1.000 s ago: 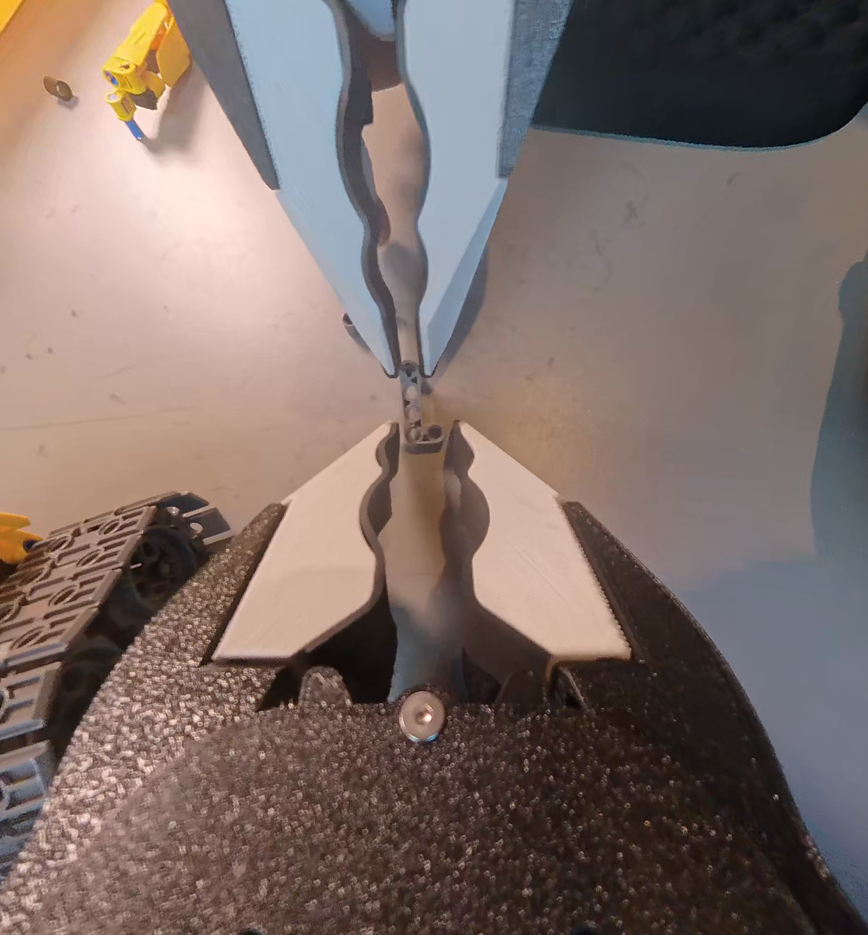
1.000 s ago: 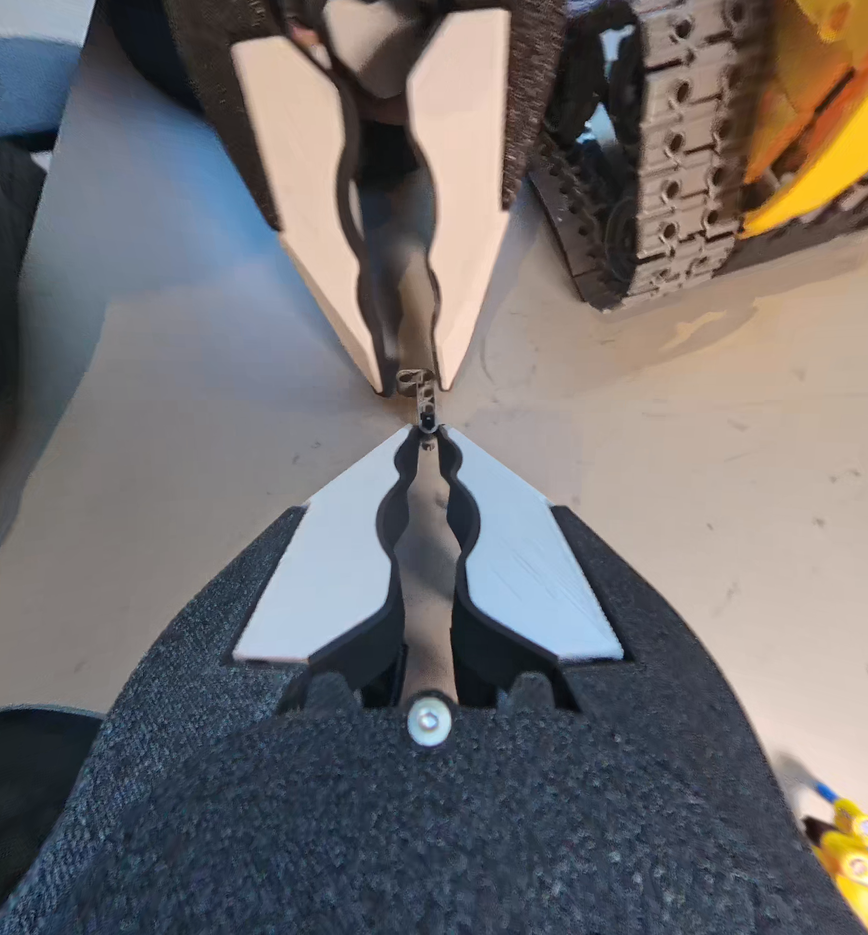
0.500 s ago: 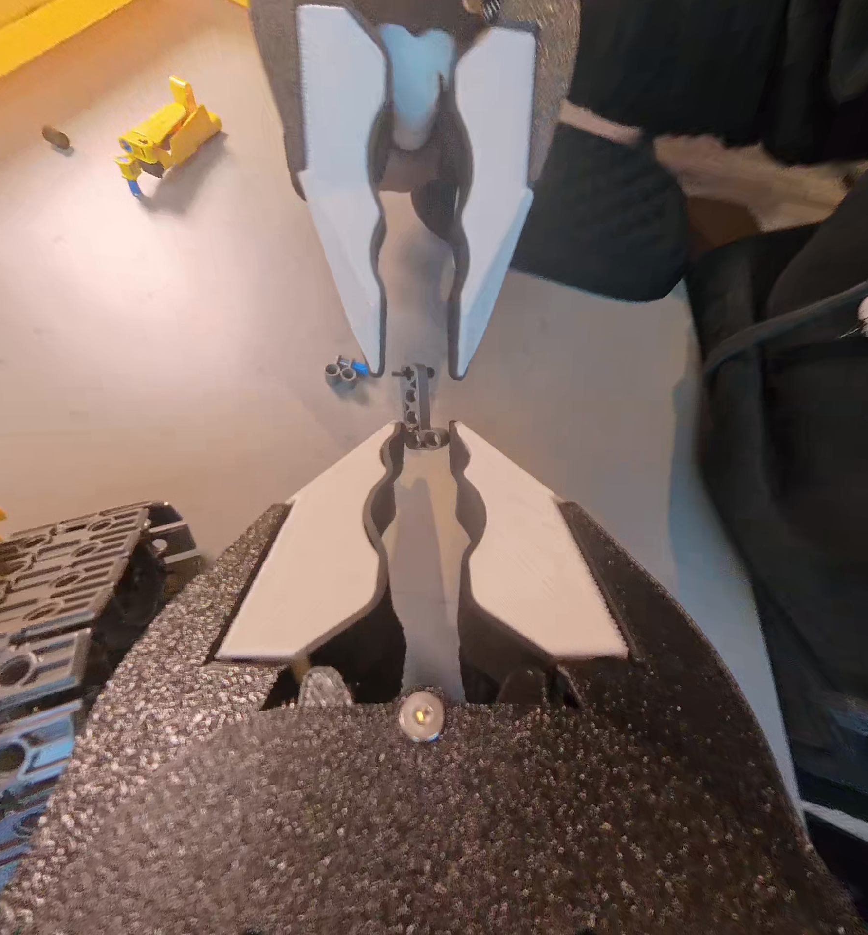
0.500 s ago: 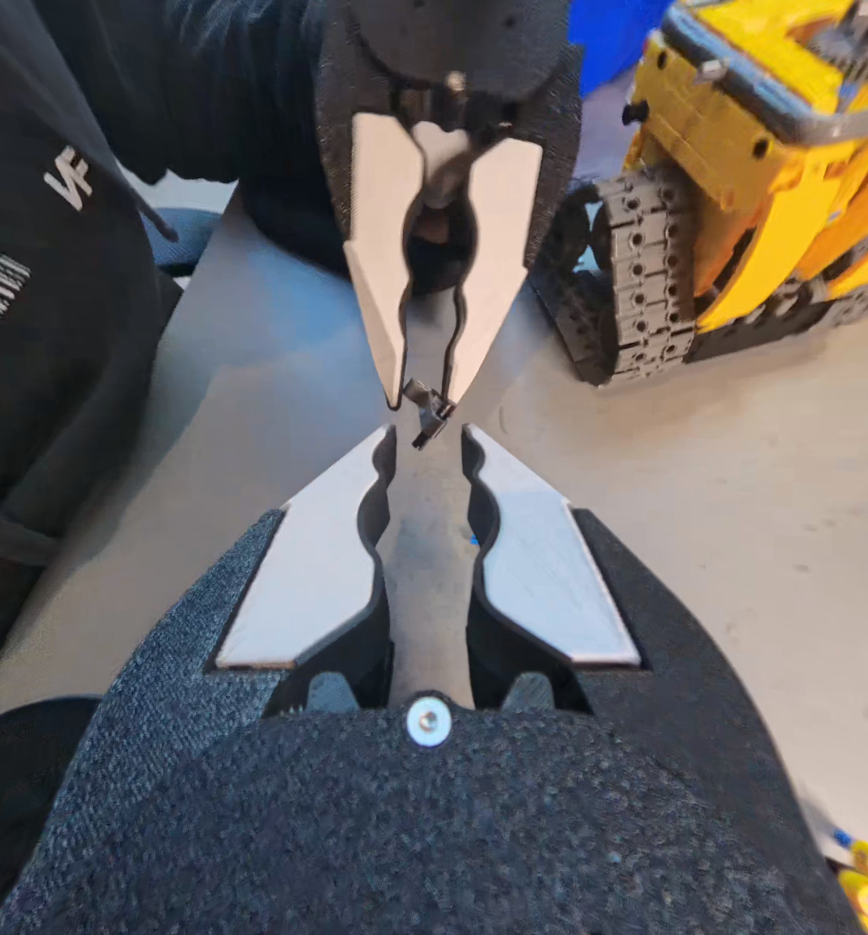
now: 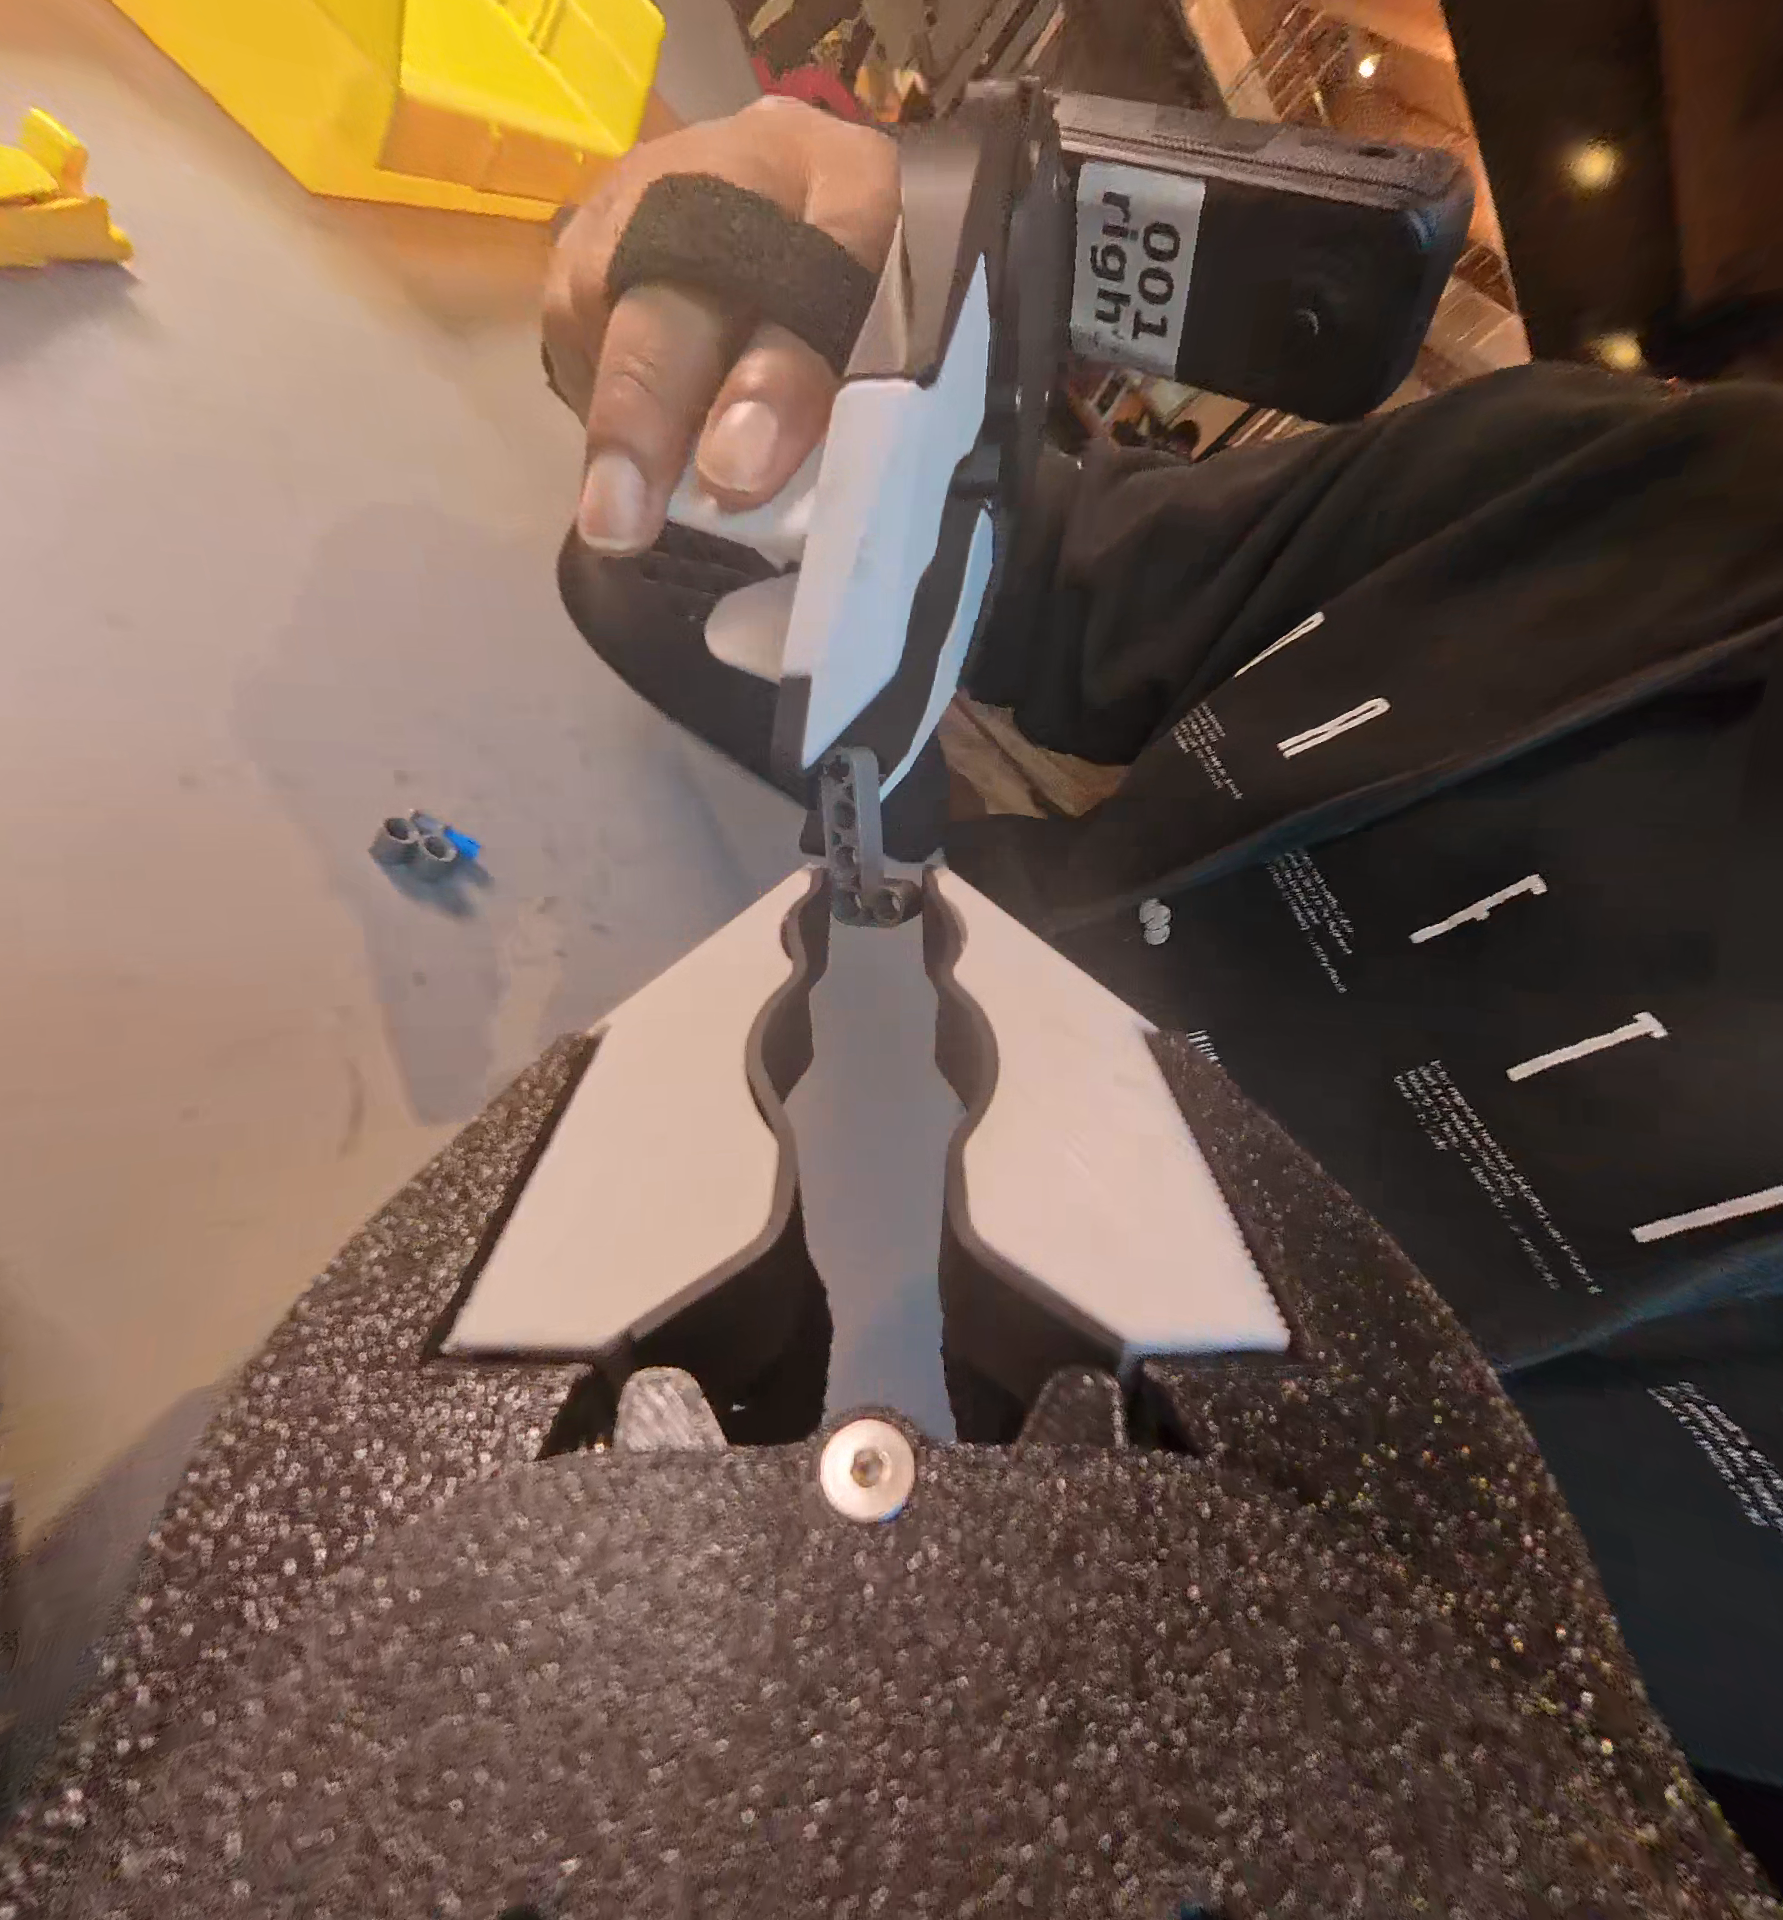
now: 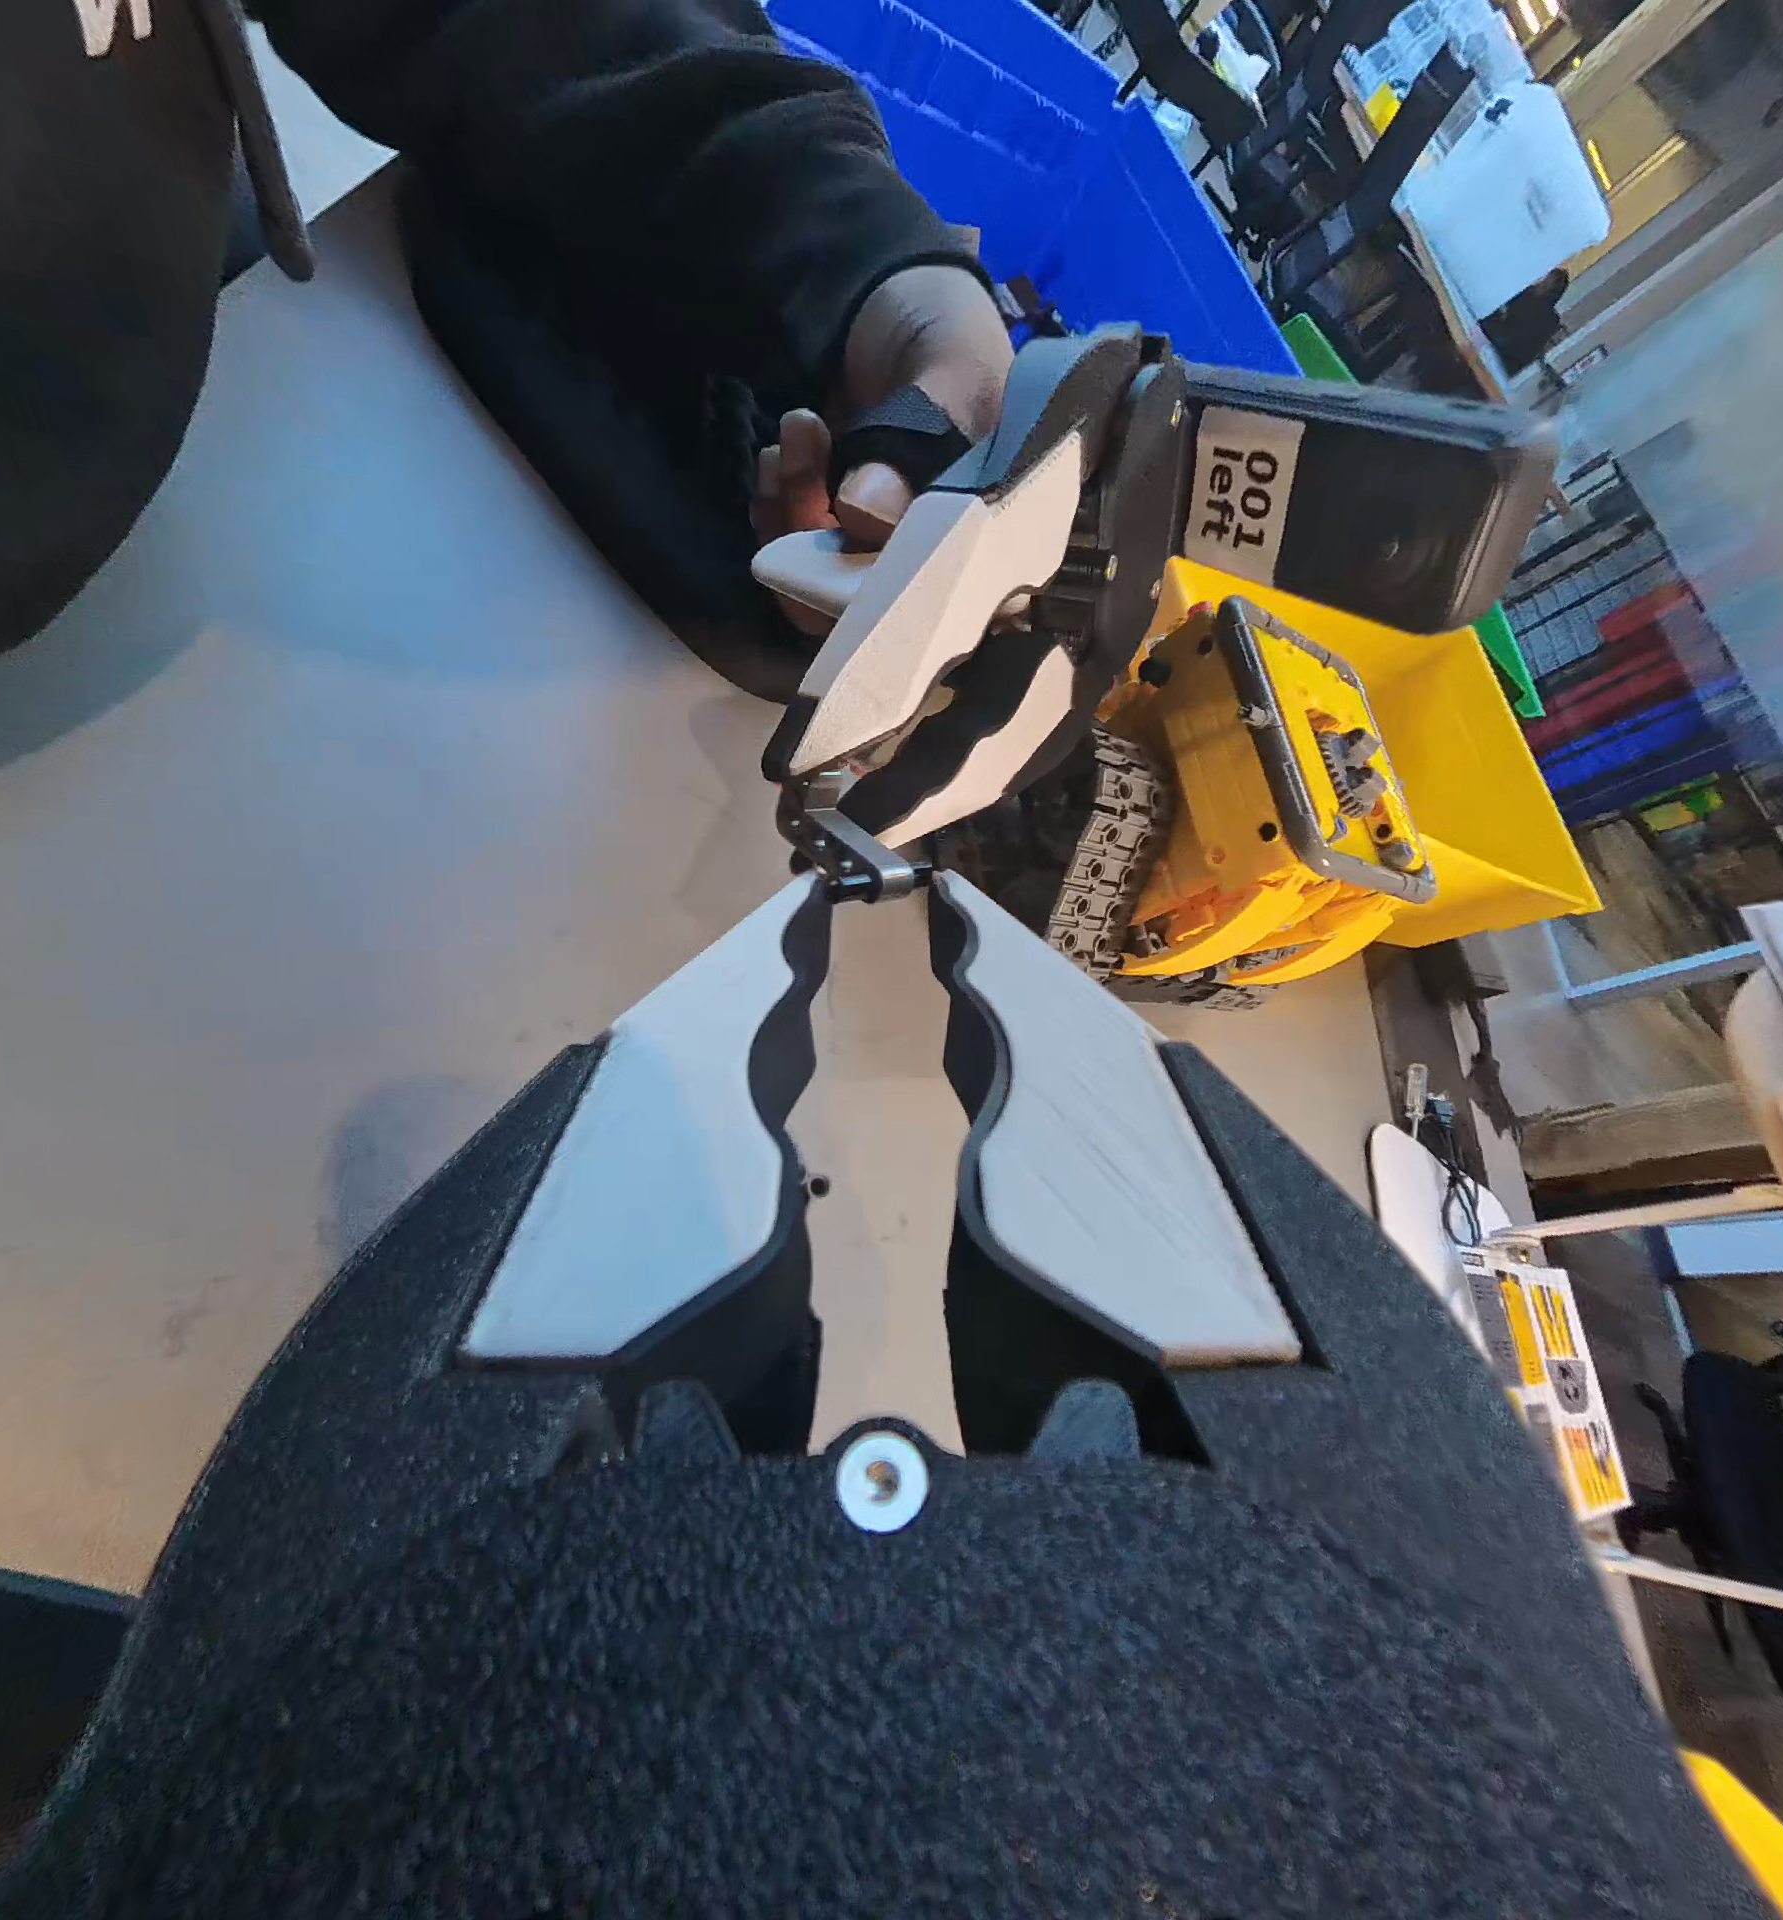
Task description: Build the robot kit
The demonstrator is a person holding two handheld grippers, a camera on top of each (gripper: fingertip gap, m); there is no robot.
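Note:
A small dark grey L-shaped toy beam (image 5: 845, 821) is held in the air between both grippers. My left gripper (image 5: 873, 883) is shut on its short lower end. My right gripper (image 5: 851, 764), held by a hand and seen from the side, grips its upper end. In the right wrist view my right gripper (image 6: 876, 883) is shut on one end of the beam (image 6: 845, 847), and my left gripper (image 6: 825, 795) comes in from above and holds the other end. The tips of the two grippers nearly touch.
A small grey and blue connector (image 5: 428, 840) lies on the beige table (image 5: 191, 623). A yellow tracked toy vehicle (image 6: 1261, 790) stands behind the grippers, with a yellow bin (image 6: 1469, 790) and a blue bin (image 6: 1053, 177) beyond. Yellow boxes (image 5: 513, 94) stand at the back. A black sleeve (image 5: 1386, 644) lies right. My left and right fingertips are right by each other.
Both grippers have risen off the table and turned. The right gripper opened half a second ago and is now shut on the beam again at a new angle. The left kept its hold.

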